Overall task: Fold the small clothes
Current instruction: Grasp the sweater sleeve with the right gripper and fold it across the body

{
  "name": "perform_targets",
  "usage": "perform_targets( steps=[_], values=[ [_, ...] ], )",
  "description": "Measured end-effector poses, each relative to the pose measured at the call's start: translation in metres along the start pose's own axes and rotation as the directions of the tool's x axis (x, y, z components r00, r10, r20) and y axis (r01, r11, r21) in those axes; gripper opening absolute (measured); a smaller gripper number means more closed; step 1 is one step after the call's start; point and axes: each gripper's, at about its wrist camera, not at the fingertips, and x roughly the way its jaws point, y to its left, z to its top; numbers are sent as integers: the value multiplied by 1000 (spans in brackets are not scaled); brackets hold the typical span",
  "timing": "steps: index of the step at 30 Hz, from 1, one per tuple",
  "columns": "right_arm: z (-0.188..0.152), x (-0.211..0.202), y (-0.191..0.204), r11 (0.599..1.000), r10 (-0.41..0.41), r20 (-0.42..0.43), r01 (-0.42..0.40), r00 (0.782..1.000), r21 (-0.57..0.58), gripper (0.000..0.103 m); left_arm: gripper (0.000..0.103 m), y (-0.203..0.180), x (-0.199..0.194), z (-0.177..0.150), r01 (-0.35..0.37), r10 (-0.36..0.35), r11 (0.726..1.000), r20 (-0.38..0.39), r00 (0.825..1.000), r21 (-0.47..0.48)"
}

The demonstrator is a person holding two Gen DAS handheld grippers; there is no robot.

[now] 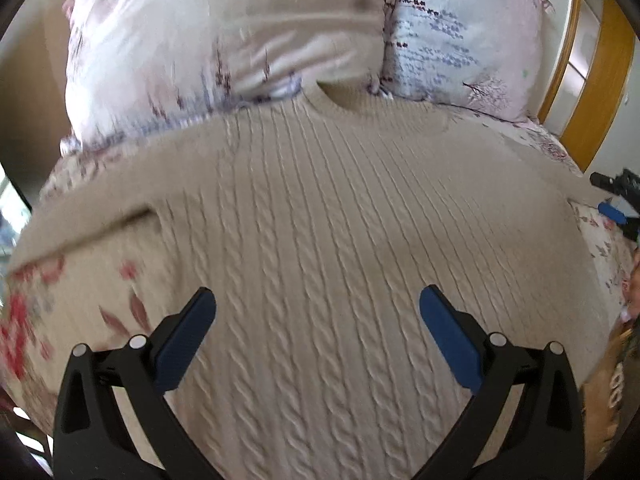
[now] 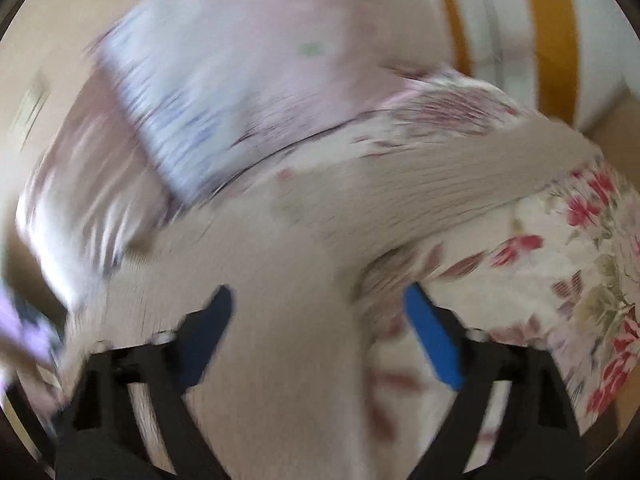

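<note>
left wrist: close above the sweater [image 1: 320, 220], angled down toward the pillows [image 1: 224, 40] | right wrist: close, blurred, over a sleeve [image 2: 440, 184] | shared: sweater, pillows, bed [image 2: 580, 260]

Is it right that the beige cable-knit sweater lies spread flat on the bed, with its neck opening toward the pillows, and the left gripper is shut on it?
Not quite. In the left wrist view the left gripper is open above the sweater, gripping nothing. The rest holds: it lies flat on the bed, neck opening toward the pillows.
</note>
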Motion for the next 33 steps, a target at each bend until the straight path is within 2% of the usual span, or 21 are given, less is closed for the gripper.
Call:
perform_targets(
  steps=[4,8,10,12,17,21,22,24,26,30,33],
  values=[
    [28,23,-54,966,-64,-40,72,997,250,71,101,10,7,26,-18,18,1000,1,1000,-3],
    [36,40,-89,912,-44,-53,62,998,405,65,101,20,17,41,31,-30,998,15,999,-50],
    [38,42,-98,898,-30,-34,42,999,439,61,101,23,21,46,72,-68,994,47,997,-77],
    [41,43,-104,890,-31,-24,39,999,455,52,101,24,25,51,91,-86,992,64,994,-86],
    [51,42,-129,857,-60,11,46,998,513,34,101,23,43,65,109,-105,988,35,994,-106],
    [56,34,-145,838,-111,43,71,993,541,31,101,22,55,67,97,-95,989,18,995,-113],
    [57,33,-148,837,-127,50,80,991,541,30,101,21,59,68,93,-91,990,16,996,-108],
    [58,34,-151,849,-152,44,108,987,517,16,101,20,63,69,95,-94,990,13,995,-105],
    [60,36,-147,872,-162,44,122,986,474,12,101,20,67,71,109,-109,988,5,994,-106],
    [71,25,-125,916,-151,121,93,981,389,11,101,17,71,72,128,-129,987,-4,992,-102],
    [81,11,-91,961,-91,185,37,978,274,10,101,17,71,71,139,-139,985,10,990,-104]
  ],
)
